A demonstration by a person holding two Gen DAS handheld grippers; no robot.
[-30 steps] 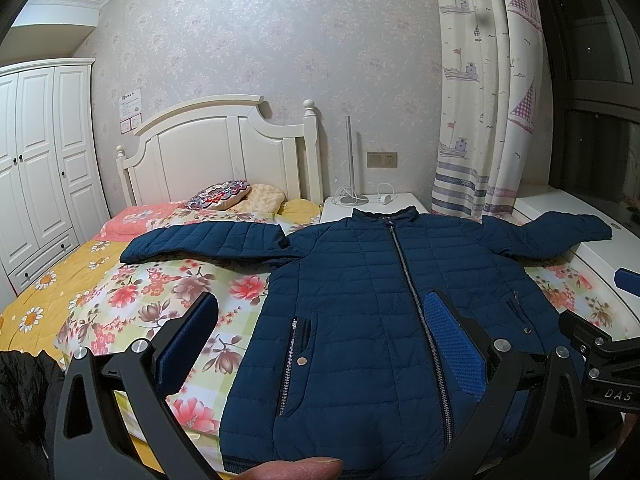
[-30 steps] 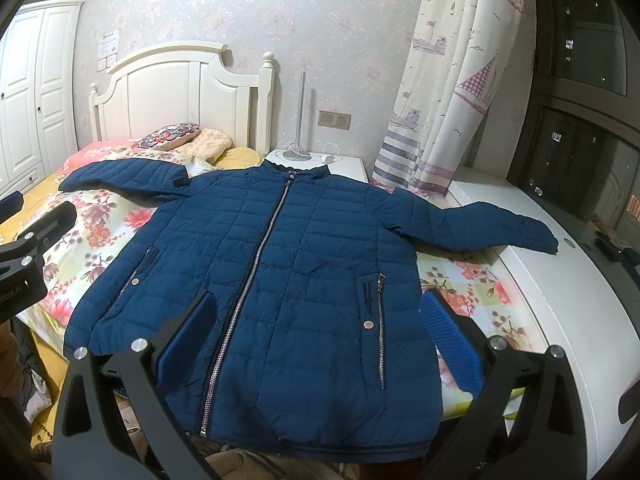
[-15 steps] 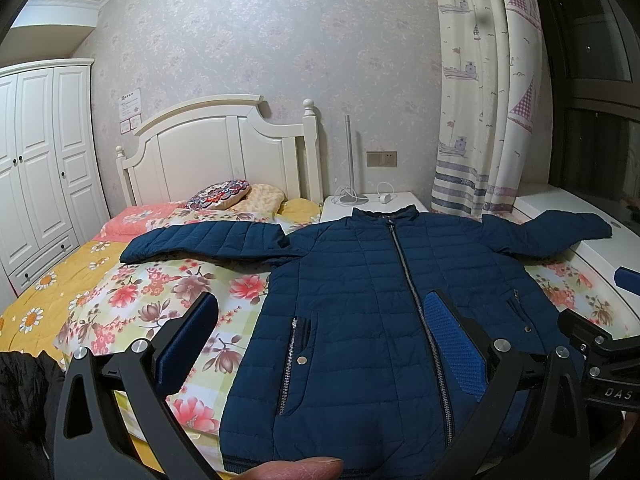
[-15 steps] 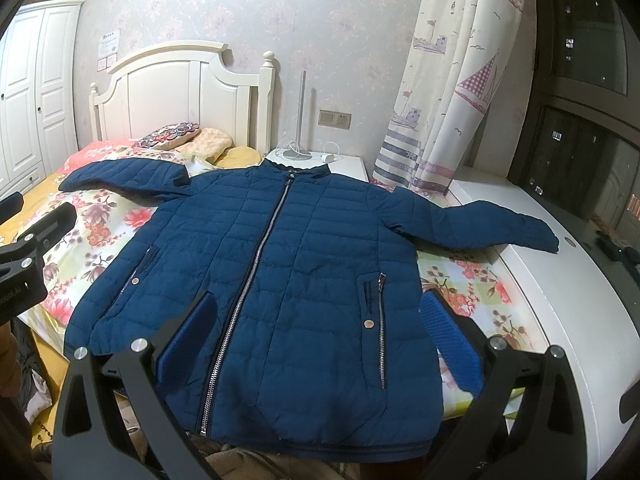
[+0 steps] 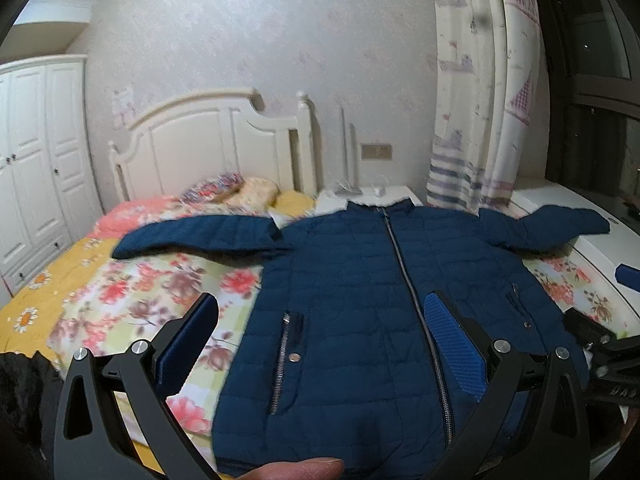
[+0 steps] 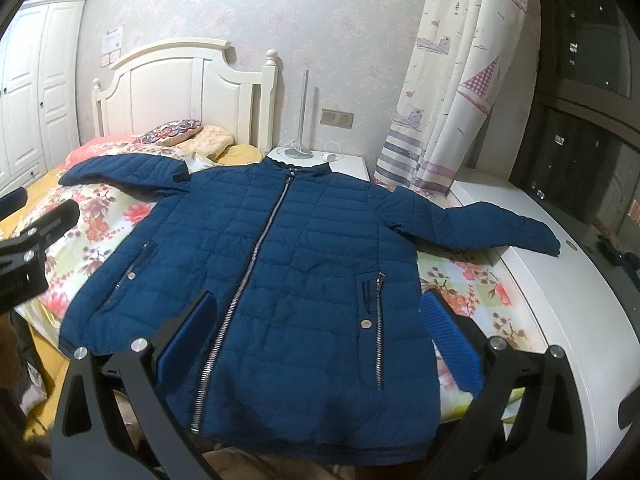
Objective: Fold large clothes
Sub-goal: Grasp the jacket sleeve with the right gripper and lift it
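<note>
A navy quilted jacket point(image 6: 280, 264) lies zipped and face up, sleeves spread, on a floral bedspread point(image 6: 460, 280). No writing is legible. The left gripper point(image 5: 320, 336) and right gripper point(image 6: 316, 332) hover above the hem, jaws wide apart, holding nothing. A white headboard point(image 6: 180, 84) and sailboat curtain point(image 6: 460, 80) stand behind.

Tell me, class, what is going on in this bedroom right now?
A person holds a two-finger tool in each hand over a bed. A large blue puffer jacket lies flat on the floral bedspread, zipped up, both sleeves spread out to the sides. The left tool and the right tool both hover open near the jacket's hem, gripping nothing. No fold has been made yet.
</note>
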